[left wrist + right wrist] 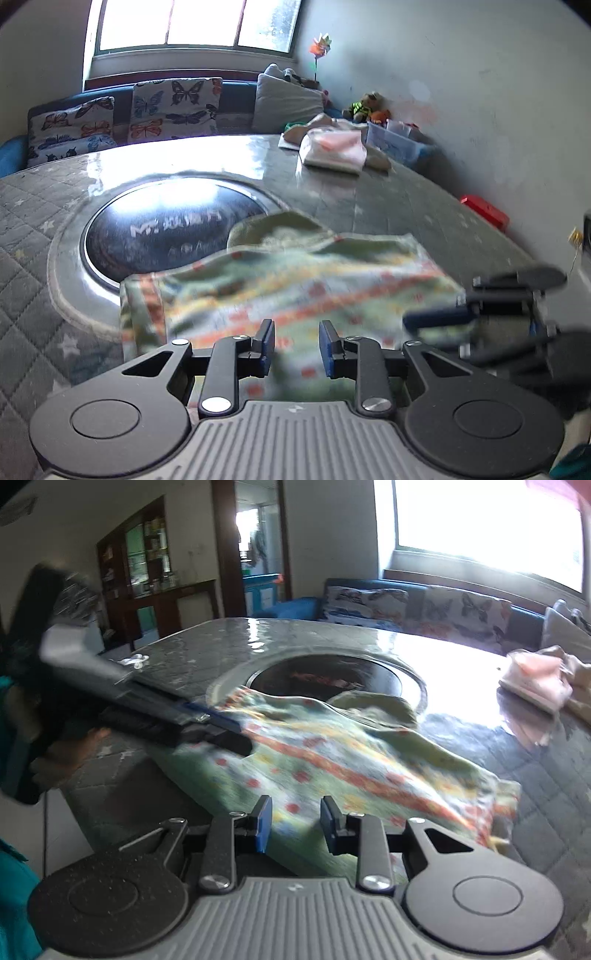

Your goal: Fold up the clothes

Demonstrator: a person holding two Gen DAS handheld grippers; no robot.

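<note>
A green garment (pixel 295 280) with orange and yellow print lies half folded on the table, partly over the dark round inset; it also shows in the right wrist view (pixel 351 760). My left gripper (pixel 297 349) is open and empty just above the garment's near edge. My right gripper (pixel 295 825) is open and empty over the garment's other near edge. The right gripper's fingers (pixel 439 317) show at the right in the left wrist view. The left gripper's fingers (pixel 221 723) show reaching over the garment's left corner in the right wrist view.
A folded pink and white pile (pixel 332 149) sits at the table's far right, also in the right wrist view (pixel 535 681). A clear plastic bin (pixel 399 142) and toys lie beyond it. A sofa with butterfly cushions (pixel 173 107) runs behind the quilted table (pixel 33 229).
</note>
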